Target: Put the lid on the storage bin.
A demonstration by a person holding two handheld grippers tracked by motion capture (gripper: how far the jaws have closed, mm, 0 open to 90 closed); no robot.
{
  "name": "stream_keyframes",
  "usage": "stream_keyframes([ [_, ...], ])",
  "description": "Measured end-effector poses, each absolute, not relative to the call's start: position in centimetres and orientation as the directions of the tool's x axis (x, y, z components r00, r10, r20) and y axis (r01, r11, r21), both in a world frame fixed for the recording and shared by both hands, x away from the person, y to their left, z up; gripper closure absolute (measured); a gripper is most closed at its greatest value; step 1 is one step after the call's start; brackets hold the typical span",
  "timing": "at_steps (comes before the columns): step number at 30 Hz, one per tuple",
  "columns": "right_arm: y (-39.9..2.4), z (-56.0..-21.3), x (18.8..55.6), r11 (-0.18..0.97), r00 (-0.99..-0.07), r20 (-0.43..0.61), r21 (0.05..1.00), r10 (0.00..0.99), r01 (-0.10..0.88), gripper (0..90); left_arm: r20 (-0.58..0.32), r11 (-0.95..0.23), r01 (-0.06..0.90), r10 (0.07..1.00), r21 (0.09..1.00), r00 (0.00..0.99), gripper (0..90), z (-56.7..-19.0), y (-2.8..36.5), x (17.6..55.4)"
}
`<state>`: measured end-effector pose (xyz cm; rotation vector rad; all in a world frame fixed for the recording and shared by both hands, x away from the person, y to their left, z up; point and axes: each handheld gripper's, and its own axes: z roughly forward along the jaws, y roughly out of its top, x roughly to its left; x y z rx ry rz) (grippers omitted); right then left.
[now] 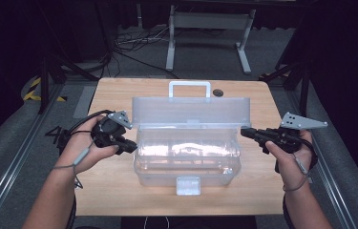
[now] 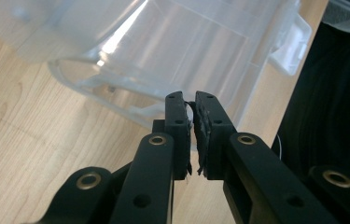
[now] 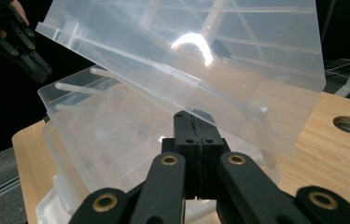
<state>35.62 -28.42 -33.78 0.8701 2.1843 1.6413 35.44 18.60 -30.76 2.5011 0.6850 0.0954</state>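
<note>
One clear plastic box (image 1: 186, 160) stands in the middle of the wooden surface (image 1: 114, 191), its hinged lid (image 1: 191, 110) raised toward the far edge with a single white handle (image 1: 189, 88) on top and one white latch (image 1: 188, 185) at the near wall. Because the plastic is see-through and glary, its inner dividers are hard to make out, and whether anything lies inside cannot be told.

There are two grippers, one at each end of the box. The left gripper (image 1: 128, 145) sits just beside the box's left end; in the left gripper view its tips (image 2: 193, 105) stand nearly together, a thin slit between them, with nothing clamped; the box wall is just ahead, and contact cannot be told. The right gripper (image 1: 246, 132) points at the box's right end by the hinge. In the right gripper view its jaws are pressed fully together (image 3: 193, 123), empty, close under the tilted lid (image 3: 200, 60); the tips blend into the reflections, so touching is uncertain.

One round hole (image 1: 218, 92) shows in the surface behind the lid.
</note>
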Motion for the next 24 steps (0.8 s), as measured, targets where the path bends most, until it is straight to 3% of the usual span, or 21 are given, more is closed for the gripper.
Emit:
stream_keyframes([
  [12,-28.4,-33.8,35.6,0.174,-0.78,0.137,0.938,0.611,0.301,90.0,-0.154,-0.559,0.587,0.634,0.585,0.758,83.5,-33.0,21.9,36.8],
  [24,-28.4,-33.8,35.5,0.181,-0.777,0.129,0.937,0.616,0.299,90.0,-0.172,-0.393,0.689,0.783,0.609,0.598,80.6,-35.3,24.5,39.0],
])
